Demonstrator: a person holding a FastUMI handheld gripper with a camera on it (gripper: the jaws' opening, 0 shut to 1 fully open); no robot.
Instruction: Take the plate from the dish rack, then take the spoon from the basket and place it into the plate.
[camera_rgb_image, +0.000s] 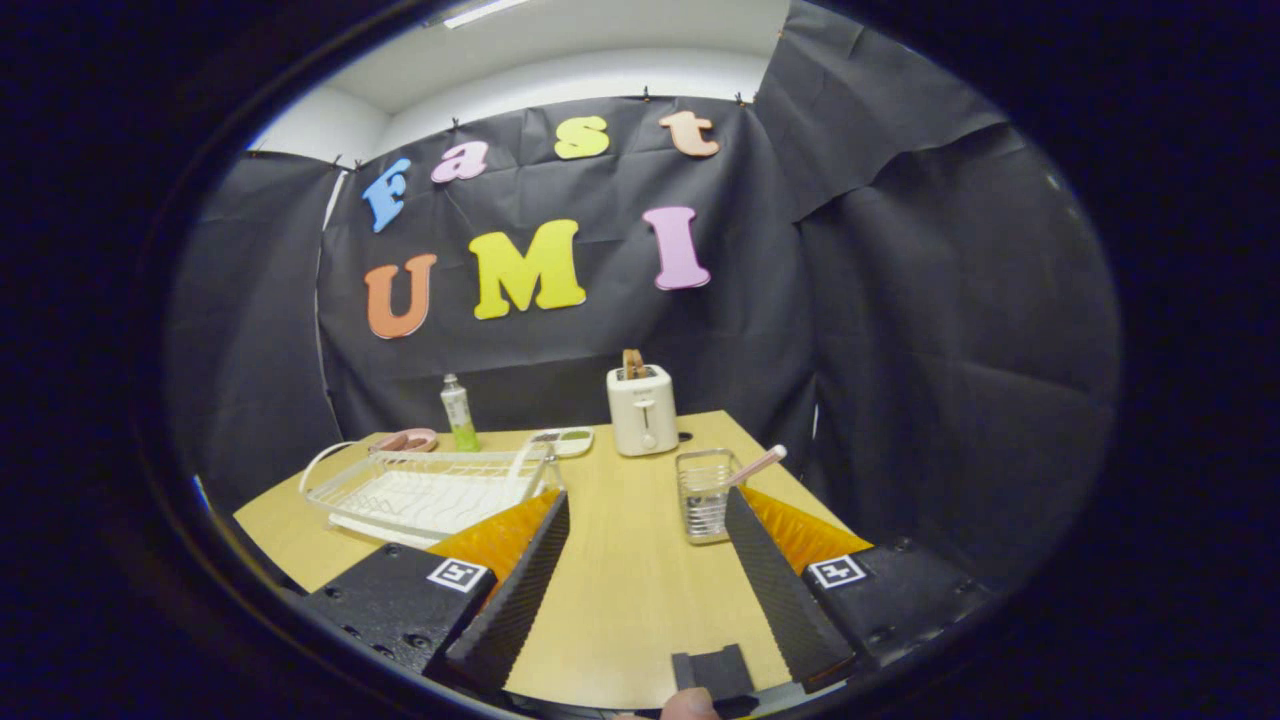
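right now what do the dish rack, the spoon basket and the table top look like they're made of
The dish rack looks like thin white coated wire, going by its slim bars and looped handles. The basket seems to be clear plastic or glass, since it is see-through. The table top looks like pale matte wood or laminate. The hand-held gripper is open, its fingers apart over bare table.

Rack (430, 490) left on table (630, 600); basket (706, 493) right, spoon (757, 466) inside; toaster (641, 408) behind, between them.

Your white wire dish rack (430, 492) sits left on the wooden table, and the pink-handled spoon (757, 465) leans in the clear basket (706, 495) — just beyond the right finger.
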